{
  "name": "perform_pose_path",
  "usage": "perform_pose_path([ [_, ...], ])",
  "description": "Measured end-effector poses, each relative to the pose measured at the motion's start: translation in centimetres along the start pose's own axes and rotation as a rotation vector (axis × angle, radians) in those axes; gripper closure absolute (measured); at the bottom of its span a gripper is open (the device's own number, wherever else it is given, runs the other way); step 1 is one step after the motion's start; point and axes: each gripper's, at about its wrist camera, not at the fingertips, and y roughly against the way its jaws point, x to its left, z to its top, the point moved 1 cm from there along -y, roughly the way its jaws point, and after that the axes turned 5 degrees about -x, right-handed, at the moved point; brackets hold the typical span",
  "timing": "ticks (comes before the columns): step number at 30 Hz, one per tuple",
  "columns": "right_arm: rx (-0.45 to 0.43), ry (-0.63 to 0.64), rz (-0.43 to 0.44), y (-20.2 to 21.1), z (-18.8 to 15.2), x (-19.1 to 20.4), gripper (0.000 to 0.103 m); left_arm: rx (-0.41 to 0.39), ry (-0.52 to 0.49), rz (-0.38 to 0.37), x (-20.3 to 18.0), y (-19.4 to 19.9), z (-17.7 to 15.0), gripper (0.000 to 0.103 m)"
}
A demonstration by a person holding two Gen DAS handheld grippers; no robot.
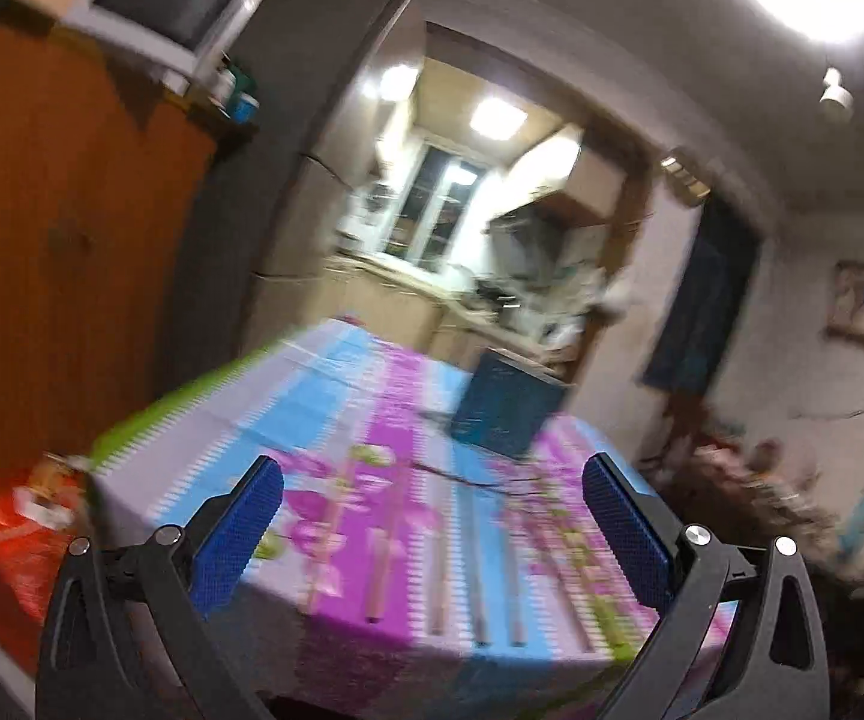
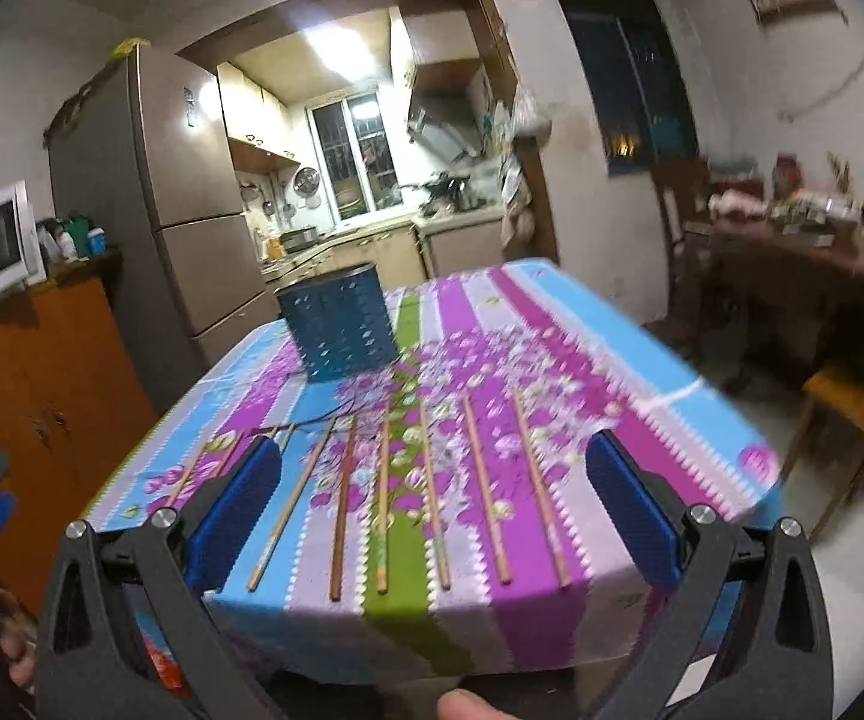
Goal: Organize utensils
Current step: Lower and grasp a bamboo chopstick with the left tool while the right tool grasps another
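Chopsticks [image 2: 381,510]: loose row, lower centre, flat on striped tabletop [image 2: 642,324].
Holder [image 2: 339,324]: blue, upright, centre frame behind them.
Left hand-held gripper [image 1: 432,516]: released, empty.
Right hand-held gripper [image 2: 432,510]: released, empty.

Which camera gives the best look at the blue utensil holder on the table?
The right wrist view. There the blue utensil holder stands whole and fairly sharp on the tablecloth, beyond the row of chopsticks, its perforated wall visible. The left wrist view shows it tilted and heavily motion-blurred, only a dark blue shape.
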Motion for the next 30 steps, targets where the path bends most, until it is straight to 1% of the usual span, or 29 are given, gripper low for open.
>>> perform_pose_path([
  [1,0.026,-0.019,0.017,-0.4,-0.3,-0.2,0.005,0.014,-0.013,-0.012,0.0,-0.4,0.0,0.003],
  [2,0.055,-0.026,0.025,-1.0,-0.6,-0.4,0.005,0.015,-0.052,0.007,-0.1,-0.6,0.3,0.003],
  [4,0.056,-0.001,0.021,-1.3,-0.7,-0.3,0.005,-0.045,-0.249,0.043,-0.9,-1.2,1.7,0.003],
  [5,0.023,0.013,0.000,-1.0,-0.4,-0.4,0.005,-0.072,-0.359,0.062,-1.3,-1.4,2.3,0.004],
  [6,-0.011,0.025,-0.010,-0.6,-0.1,-0.6,0.005,-0.049,-0.455,0.068,-1.6,-2.0,2.8,0.004],
  [7,-0.022,0.046,-0.014,-0.5,0.3,-0.7,0.005,-0.015,-0.529,0.060,-1.8,-2.4,2.8,0.004],
  [8,-0.017,0.066,-0.019,-0.6,0.5,-0.9,0.005,0.008,-0.562,0.050,-1.9,-2.6,2.4,0.005],
  [9,-0.010,0.085,-0.026,-0.7,0.6,-0.9,0.005,0.057,-0.580,0.014,-1.9,-2.9,1.7,0.007],
  [11,0.004,0.100,-0.041,-1.1,0.6,-1.4,0.005,0.193,-0.558,-0.072,-1.8,-3.6,-0.4,0.012],
  [12,0.013,0.103,-0.048,-1.3,0.5,-1.7,0.005,0.240,-0.555,-0.097,-1.8,-3.9,-1.6,0.016],
  [13,0.027,0.104,-0.052,-1.6,0.4,-1.9,0.005,0.291,-0.564,-0.114,-1.9,-4.4,-2.9,0.023],
  [15,0.057,0.109,-0.051,-2.0,-0.1,-2.4,0.005,0.362,-0.575,-0.121,-1.8,-5.5,-4.9,0.031],
  [16,0.071,0.115,-0.052,-2.3,-0.3,-2.4,0.005,0.389,-0.563,-0.131,-1.6,-5.9,-5.6,0.041],
  [17,0.084,0.129,-0.049,-2.5,-0.6,-2.4,0.005,0.425,-0.536,-0.140,-1.3,-6.5,-6.2,0.047],
  [19,0.101,0.165,-0.037,-2.8,-1.2,-2.3,0.005,0.489,-0.499,-0.125,-0.6,-8.0,-7.5,0.054],
  [20,0.106,0.180,-0.032,-2.9,-1.4,-2.1,0.005,0.499,-0.498,-0.113,-0.1,-8.6,-8.1,0.055],
  [21,0.111,0.199,-0.025,-2.9,-1.7,-1.9,0.005,0.508,-0.494,-0.082,0.4,-8.8,-8.6,0.055],
  [23,0.121,0.232,-0.009,-3.0,-2.3,-1.4,0.010,0.514,-0.481,-0.059,0.9,-9.2,-8.9,0.060],
  [25,0.141,0.264,0.004,-3.3,-2.9,-1.0,0.020,0.514,-0.447,-0.047,1.5,-9.8,-8.9,0.063],
  [26,0.156,0.282,0.012,-3.5,-3.2,-0.7,0.023,0.518,-0.436,-0.047,1.6,-9.8,-8.7,0.069],
  [27,0.169,0.298,0.017,-3.7,-3.6,-0.5,0.028,0.520,-0.428,-0.036,1.9,-10.1,-8.6,0.072],
  [28,0.182,0.316,0.020,-3.9,-3.8,-0.3,0.035,0.526,-0.423,-0.027,2.0,-10.4,-8.7,0.078],
  [29,0.191,0.329,0.022,-4.0,-4.2,-0.2,0.038,0.538,-0.414,-0.024,2.3,-10.6,-8.9,0.086],
  [30,0.200,0.342,0.024,-4.1,-4.4,0.0,0.042,0.545,-0.405,-0.019,2.5,-10.7,-9.0,0.089],
])
